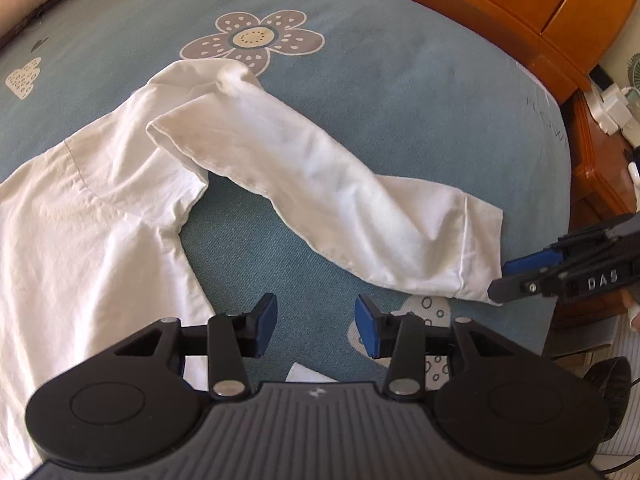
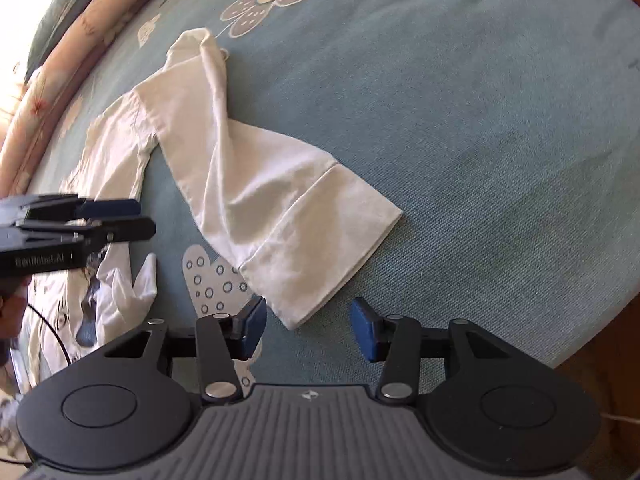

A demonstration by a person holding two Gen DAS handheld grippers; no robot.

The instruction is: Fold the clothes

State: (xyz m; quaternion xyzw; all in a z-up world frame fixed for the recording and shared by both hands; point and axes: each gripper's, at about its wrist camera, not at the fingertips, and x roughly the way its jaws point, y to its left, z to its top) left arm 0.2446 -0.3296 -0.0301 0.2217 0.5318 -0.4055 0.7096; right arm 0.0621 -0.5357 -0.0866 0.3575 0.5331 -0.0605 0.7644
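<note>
1. White shirt (image 1: pixel 80 216) is lying on the bed (image 1: pixel 400 92), on a blue-grey cover with flower prints. Pretty crumpled, not folded up at all.
2. One long sleeve (image 1: pixel 320 184) is flopped out sideways from the shoulder, and its top bit is doubled over on itself. The cuff (image 2: pixel 320 240) end lies flat with a clear seam across it.
3. Left tongs (image 1: pixel 316 324) are about half open, nothing between the blue pads, only bed cover. The shirt body is just off to their left.
4. Right tongs (image 2: pixel 306 328) are also about half open and empty. The cuff corner sits close in front of the gap, nearer the left pad, not pinched.
5. Containers: just the wooden drawers (image 1: pixel 580 4) past the bed, shut, so can't tell what's in them.
</note>
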